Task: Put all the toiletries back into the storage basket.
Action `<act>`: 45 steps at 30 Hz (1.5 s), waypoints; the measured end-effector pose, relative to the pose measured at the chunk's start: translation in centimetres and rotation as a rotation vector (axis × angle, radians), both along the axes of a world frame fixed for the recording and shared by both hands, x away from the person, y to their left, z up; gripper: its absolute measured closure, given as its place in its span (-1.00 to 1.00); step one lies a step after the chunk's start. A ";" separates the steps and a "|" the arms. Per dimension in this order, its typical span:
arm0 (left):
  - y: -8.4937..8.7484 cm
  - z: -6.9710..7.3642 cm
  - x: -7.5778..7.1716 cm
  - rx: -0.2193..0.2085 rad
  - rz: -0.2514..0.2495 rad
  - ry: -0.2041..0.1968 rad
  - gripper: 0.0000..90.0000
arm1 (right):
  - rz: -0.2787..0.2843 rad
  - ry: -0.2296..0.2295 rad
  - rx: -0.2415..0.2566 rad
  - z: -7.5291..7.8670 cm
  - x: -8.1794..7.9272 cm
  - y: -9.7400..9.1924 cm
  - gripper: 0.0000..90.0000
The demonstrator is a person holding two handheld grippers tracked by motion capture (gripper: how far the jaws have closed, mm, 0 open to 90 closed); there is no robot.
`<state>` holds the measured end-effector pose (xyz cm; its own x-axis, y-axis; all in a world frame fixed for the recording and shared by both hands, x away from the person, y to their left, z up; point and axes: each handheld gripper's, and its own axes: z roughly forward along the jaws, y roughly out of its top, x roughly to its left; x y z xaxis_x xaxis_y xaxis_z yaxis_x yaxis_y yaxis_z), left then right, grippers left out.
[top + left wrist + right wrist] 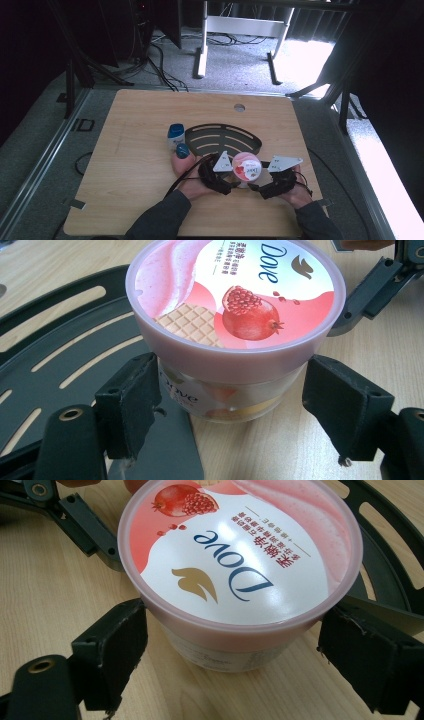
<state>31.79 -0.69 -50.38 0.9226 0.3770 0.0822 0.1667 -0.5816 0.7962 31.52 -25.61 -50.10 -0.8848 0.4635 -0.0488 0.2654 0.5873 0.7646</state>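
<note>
Where two tools (239, 186) meet: one tub (246, 167), one rack (222, 139), one bottle (175, 135).

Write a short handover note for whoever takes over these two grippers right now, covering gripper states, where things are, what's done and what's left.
Left gripper: open, jaws on either side of the Dove tub, not clamped.
Right gripper: open, straddling the same tub from the opposite side.
The tub stands upright, lid on, at the near edge of the black slotted tray, partly on the wooden table.
A small blue-and-white container stands left of the tray.
Done: both grippers lined up.
Left: probably close on the tub and handle it.
</note>
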 end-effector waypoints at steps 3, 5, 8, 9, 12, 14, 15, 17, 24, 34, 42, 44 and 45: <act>-0.1 0.2 0.1 0.003 0.001 -0.005 -0.48 | 0.000 -0.002 0.005 0.1 0.2 -0.1 -0.73; -0.1 0.4 0.2 -0.001 0.002 -0.006 -0.48 | 0.002 -0.001 0.006 0.3 0.3 -0.2 -0.73; -0.2 0.6 0.3 0.001 0.001 -0.006 -0.48 | 0.002 -0.006 0.006 0.5 0.4 -0.2 -0.73; -0.2 0.7 0.3 -0.002 0.003 -0.008 -0.48 | 0.002 -0.006 0.005 0.6 0.4 -0.2 -0.73; -0.3 0.8 0.4 -0.007 0.004 -0.006 -0.48 | 0.003 -0.006 0.005 0.8 0.5 -0.3 -0.73; -0.3 0.9 0.5 -0.008 0.006 -0.006 -0.48 | 0.002 -0.005 0.003 1.0 0.6 -0.3 -0.73; -0.3 0.9 0.5 -0.008 0.007 -0.006 -0.48 | 0.002 -0.006 0.003 1.0 0.7 -0.4 -0.73; -0.4 1.0 0.5 -0.009 0.010 -0.008 -0.48 | 0.003 -0.006 0.006 1.1 0.7 -0.4 -0.73; -0.7 1.2 0.8 -0.010 0.019 -0.009 -0.48 | 0.001 -0.007 0.003 1.3 1.2 -0.5 -0.74; -0.9 1.2 1.1 -0.005 0.036 -0.009 -0.47 | 0.005 0.003 -0.003 1.3 1.9 -0.7 -0.74; -1.1 1.4 1.7 -0.001 0.062 -0.011 -0.47 | 0.002 0.009 0.001 1.4 2.6 -0.7 -0.74; -1.2 1.4 1.8 0.002 0.066 -0.009 -0.47 | 0.001 0.009 0.003 1.4 2.9 -0.7 -0.74; -1.2 1.4 1.9 0.001 0.069 -0.009 -0.47 | 0.001 0.009 0.003 1.4 3.0 -0.7 -0.74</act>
<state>33.66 -1.91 -48.93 0.8935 0.4398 0.0906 0.1996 -0.5699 0.7971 34.51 -26.31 -48.66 -0.8855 0.4630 -0.0389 0.2722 0.5848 0.7641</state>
